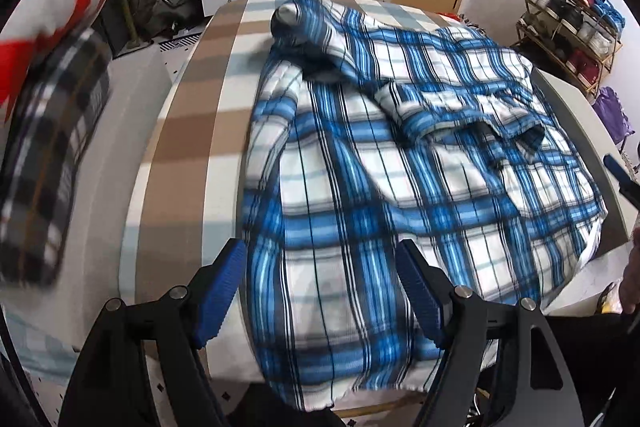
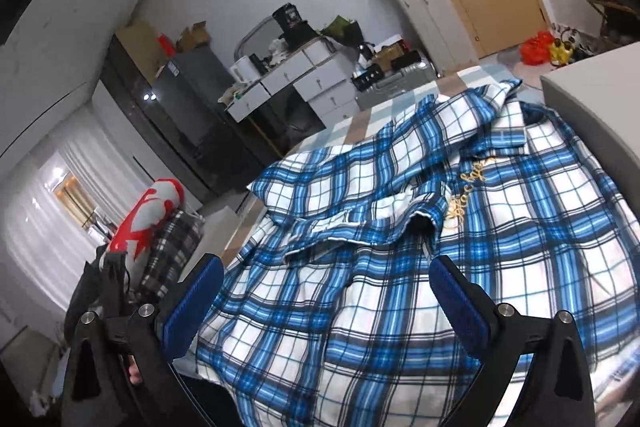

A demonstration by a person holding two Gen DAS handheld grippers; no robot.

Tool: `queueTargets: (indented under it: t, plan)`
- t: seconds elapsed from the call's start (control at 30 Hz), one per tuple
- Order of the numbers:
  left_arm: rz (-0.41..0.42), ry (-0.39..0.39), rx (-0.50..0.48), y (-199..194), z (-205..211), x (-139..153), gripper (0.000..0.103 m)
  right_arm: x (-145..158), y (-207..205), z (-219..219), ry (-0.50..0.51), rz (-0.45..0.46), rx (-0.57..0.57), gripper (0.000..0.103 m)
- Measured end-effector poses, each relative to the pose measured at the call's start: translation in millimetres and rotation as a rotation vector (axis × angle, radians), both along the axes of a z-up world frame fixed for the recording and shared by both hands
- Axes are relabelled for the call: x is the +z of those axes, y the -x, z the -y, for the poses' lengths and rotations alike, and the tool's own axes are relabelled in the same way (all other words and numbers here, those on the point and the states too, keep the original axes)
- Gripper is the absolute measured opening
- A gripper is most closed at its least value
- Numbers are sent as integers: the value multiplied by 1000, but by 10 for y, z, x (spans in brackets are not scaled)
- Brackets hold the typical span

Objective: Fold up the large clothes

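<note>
The left gripper [image 1: 320, 291] hangs with its jaws apart over the near edge of the blue plaid shirt [image 1: 400, 147], gripping nothing. The right gripper [image 2: 324, 303] is spread wide, also empty. The shirt lies rumpled on the striped table [image 1: 192, 131], one sleeve [image 2: 360, 227] folded across it.
</note>
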State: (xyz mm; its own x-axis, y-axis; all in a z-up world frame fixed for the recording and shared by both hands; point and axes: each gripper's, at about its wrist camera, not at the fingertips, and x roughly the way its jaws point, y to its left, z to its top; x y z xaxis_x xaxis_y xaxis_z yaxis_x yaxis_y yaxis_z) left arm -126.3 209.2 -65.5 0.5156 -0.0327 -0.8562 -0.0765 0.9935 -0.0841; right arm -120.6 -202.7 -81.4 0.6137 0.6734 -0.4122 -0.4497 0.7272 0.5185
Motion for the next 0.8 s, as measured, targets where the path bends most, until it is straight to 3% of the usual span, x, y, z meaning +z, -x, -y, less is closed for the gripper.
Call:
queueTargets:
  t: [0.17,0.37,0.43,0.53,0.8]
  plan:
    - [-6,-26,-12,175,-13,-26,73,-15,44,110,-5,-2,-25,103]
    - [-162,4,-53,270,-144,-263,73,-87,-13,167,27,-28,-45,103]
    - [-195,46,-55,303,-198,-321,73,-128,-45,183,29,-51,-46,103]
    - [-265,171,-88,322,-244,-390,75,-165,-79,203,24,-68,-50,103]
    - [-268,240,-91,371,-276,-374,75,-181,-70,199,23,-72,-34,103]
